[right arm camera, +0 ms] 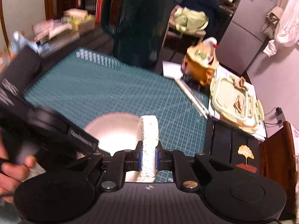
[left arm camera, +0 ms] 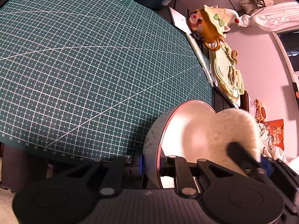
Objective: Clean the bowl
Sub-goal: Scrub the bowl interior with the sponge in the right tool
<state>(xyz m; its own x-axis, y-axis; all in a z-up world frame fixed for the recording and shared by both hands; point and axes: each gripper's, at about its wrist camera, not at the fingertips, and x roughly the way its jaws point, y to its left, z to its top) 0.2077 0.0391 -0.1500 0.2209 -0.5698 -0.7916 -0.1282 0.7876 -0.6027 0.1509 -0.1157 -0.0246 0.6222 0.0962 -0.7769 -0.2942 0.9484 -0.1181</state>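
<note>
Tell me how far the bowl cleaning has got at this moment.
Done: the left tongs are clamped on the rim of the metal bowl, tilted over the green cutting mat, and the right tongs grip the white sponge. In hand: the sponge lies against the bowl's inside, mid-wipe. Left: finishing the wipe and setting the bowl down; the pictures cannot show how clean it is.
</note>
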